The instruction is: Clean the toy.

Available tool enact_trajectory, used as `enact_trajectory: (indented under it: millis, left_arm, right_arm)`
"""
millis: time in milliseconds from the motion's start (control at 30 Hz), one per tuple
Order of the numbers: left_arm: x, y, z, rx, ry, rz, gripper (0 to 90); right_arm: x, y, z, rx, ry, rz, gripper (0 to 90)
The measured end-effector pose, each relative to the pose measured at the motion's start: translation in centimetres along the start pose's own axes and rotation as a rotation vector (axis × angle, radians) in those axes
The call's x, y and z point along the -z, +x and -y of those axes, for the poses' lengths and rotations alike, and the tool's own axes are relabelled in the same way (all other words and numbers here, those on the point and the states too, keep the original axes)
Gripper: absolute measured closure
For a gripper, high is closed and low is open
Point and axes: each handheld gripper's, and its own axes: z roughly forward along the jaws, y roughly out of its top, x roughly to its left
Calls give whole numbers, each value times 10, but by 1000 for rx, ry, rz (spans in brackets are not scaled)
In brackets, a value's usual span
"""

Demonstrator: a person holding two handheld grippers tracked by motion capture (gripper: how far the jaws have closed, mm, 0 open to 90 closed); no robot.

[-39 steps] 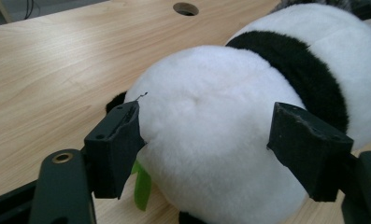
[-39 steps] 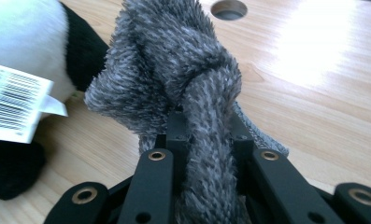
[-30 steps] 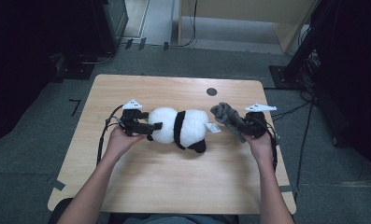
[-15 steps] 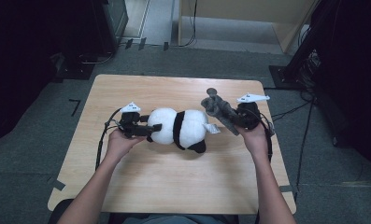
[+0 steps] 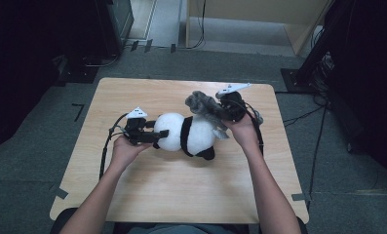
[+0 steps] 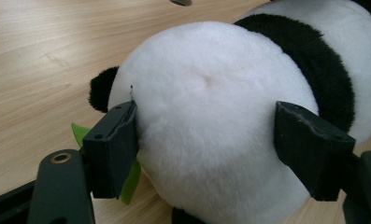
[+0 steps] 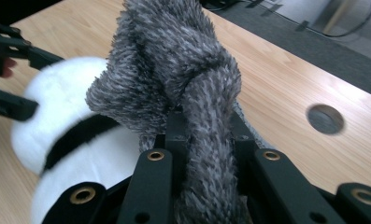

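A black-and-white plush panda lies on its side on the wooden table, head to the left. My left gripper has just been closing its jaws, and both pads now press into the white head. A green felt leaf pokes out under the head. My right gripper is shut on a knotted grey fuzzy scarf and holds it just above the panda's body. The knot rises between the right gripper jaws, with the panda below and to the left.
A round hole in the tabletop lies to the right of the scarf. Cables trail from both grippers over the table edges. Dark cabinets and a black stand surround the table on the grey carpet. Bare wood lies toward the person.
The right hand has lifted the grey scarf and carried it left, over the panda's body. The left gripper's jaws have closed onto the panda's head; the left hand stayed put.
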Motion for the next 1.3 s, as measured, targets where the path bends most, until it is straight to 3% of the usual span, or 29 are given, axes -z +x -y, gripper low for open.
enact_trajectory:
  millis: [267, 500, 700, 833, 900, 1067, 1300]
  left_arm:
    - [0, 0, 0, 0, -2, 0, 244]
    - [0, -1, 0, 0, 4, -2, 256]
    - [0, -2, -1, -1, 8, -3, 261]
    - [0, -1, -1, 4, 8, -4, 260]
    - [0, -1, -1, 5, 11, -5, 260]
    - [0, -1, -2, 20, 13, -15, 262]
    - [0, -1, -2, 22, 17, -13, 262]
  right_arm:
    - [-31, 18, -25, 9, 23, -50, 767]
    - [-60, 29, -45, 36, 59, -64, 768]
    - [-80, 41, -53, 66, 79, -110, 766]
    - [-91, 47, -53, 55, 112, -153, 758]
    - [-95, 50, -51, 77, 137, -145, 753]
    - [-97, 43, -47, 51, 152, -151, 752]
    - [-89, 29, -42, 61, 177, -113, 744]
